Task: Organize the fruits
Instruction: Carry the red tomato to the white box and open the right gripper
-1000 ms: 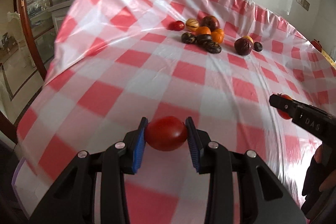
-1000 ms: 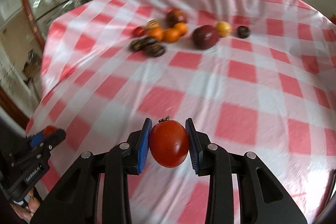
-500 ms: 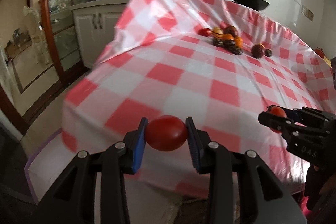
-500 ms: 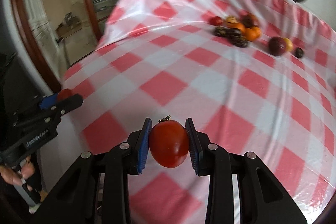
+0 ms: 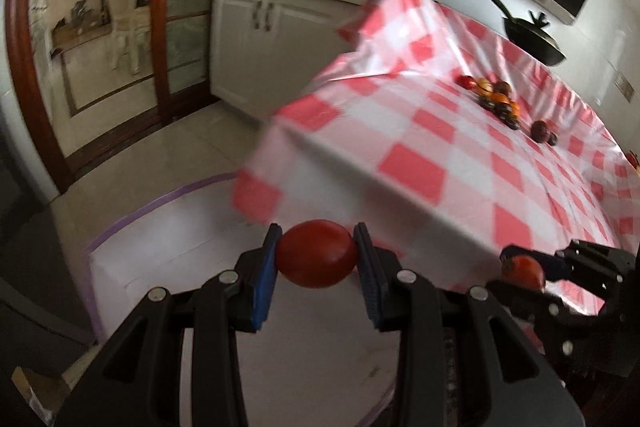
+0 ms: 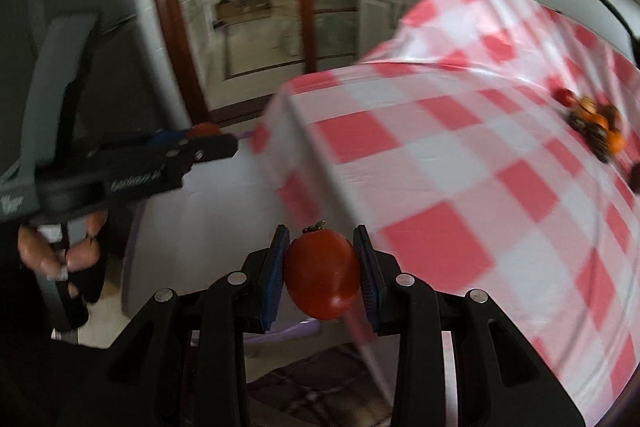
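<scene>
Kitchen floor and a white box (image 5: 168, 259) lie below, off the checked tabletop (image 5: 460, 155). Left gripper (image 5: 316, 255) clamps one tomato (image 5: 316, 254); right gripper (image 6: 320, 267) clamps another tomato (image 6: 322, 273). Best to centre each over the box and lower before letting go, so neither bruises or rolls away.

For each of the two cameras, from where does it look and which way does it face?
Left wrist: sits on the left gripper, shut on a tomato; faces the table corner and floor; the right gripper shows at right.
Right wrist: sits on the right gripper, shut on a stemmed tomato; faces the table edge; the left gripper and a hand show at left.
Shared: checked table, fruit pile.
</scene>
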{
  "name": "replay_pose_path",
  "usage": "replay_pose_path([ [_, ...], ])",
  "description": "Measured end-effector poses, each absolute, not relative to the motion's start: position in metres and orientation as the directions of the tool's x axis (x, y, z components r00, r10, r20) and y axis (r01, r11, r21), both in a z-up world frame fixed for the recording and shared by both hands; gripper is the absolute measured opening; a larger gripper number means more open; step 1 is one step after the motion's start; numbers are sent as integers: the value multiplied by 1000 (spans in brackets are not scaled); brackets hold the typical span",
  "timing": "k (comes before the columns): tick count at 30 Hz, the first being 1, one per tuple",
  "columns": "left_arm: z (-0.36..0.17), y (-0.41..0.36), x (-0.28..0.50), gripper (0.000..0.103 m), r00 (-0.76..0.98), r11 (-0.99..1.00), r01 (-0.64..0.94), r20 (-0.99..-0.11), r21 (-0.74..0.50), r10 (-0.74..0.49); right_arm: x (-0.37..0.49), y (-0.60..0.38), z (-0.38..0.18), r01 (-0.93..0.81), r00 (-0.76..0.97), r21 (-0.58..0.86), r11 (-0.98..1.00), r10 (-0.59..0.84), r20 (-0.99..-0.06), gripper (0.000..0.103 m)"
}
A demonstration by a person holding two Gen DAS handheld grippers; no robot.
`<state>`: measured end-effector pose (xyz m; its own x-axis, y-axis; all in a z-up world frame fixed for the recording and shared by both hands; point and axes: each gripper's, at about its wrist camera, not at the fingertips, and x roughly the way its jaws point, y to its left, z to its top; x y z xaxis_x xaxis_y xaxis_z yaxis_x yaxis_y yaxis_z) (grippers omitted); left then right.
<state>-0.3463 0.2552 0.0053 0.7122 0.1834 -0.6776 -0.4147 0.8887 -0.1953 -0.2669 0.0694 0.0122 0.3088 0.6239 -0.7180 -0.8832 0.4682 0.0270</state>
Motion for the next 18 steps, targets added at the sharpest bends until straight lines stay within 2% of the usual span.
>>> replay_pose_path([
  [9, -29, 301, -389, 37, 608, 830, -542, -743, -131, 280, -298, 107, -21, -942, 171, 49, 332, 601, -781, 33],
  [13, -55, 308, -390, 37, 534, 817, -573, -783, -59, 318, -313, 133, -46, -970, 115, 25, 243, 546, -830, 33],
  [18, -98, 325, -389, 37, 432, 782, -623, -848, -34, 307, -319, 163, -86, -978, 103, -9, 209, 443, -891, 33],
])
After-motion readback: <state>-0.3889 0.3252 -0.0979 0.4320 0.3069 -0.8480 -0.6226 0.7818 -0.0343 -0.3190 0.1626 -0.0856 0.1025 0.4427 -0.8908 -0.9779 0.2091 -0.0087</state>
